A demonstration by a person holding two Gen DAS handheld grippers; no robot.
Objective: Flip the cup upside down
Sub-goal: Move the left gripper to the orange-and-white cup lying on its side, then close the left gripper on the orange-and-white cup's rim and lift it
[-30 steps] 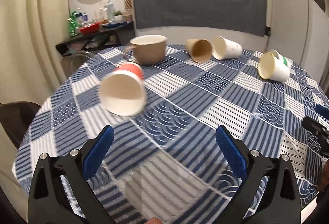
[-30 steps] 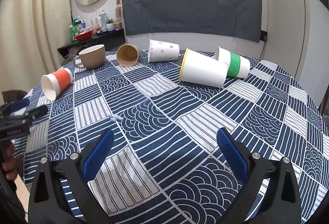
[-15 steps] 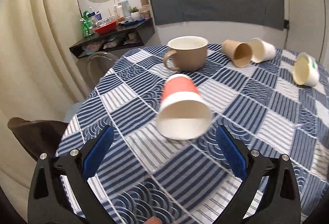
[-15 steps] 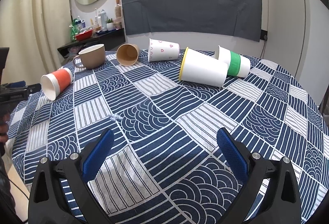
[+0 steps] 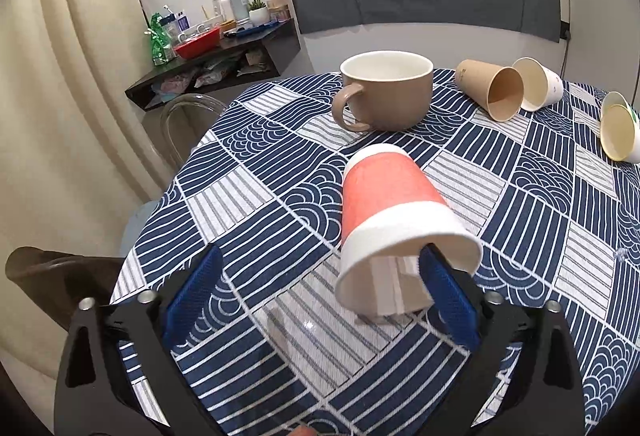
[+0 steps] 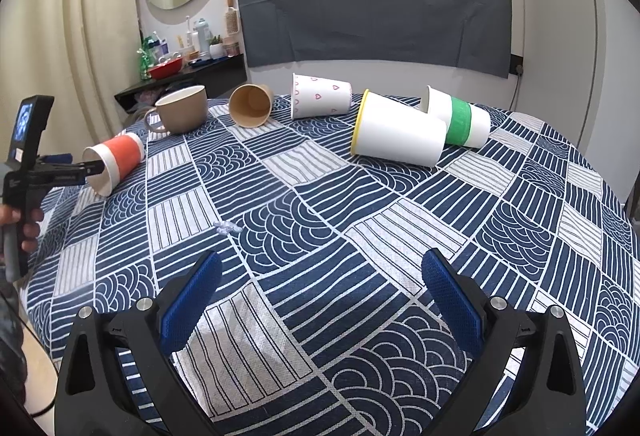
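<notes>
Orange paper cup (image 5: 394, 220) with a white band at the rim is lying on its side on the checked worktop (image 5: 280, 172), mouth facing the left claw (image 5: 320, 300). That claw is spread wide, and its right finger (image 5: 444, 292) pokes just inside the cup's mouth while the other sits off to the left. Right claw (image 6: 320, 304) is wide open too, holding nothing, well apart from the cup. Beyond the cup stands a tan mug (image 5: 386, 96), looks empty inside.

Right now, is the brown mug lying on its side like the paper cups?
No, the brown mug stands upright on the table, its opening facing up.
</notes>
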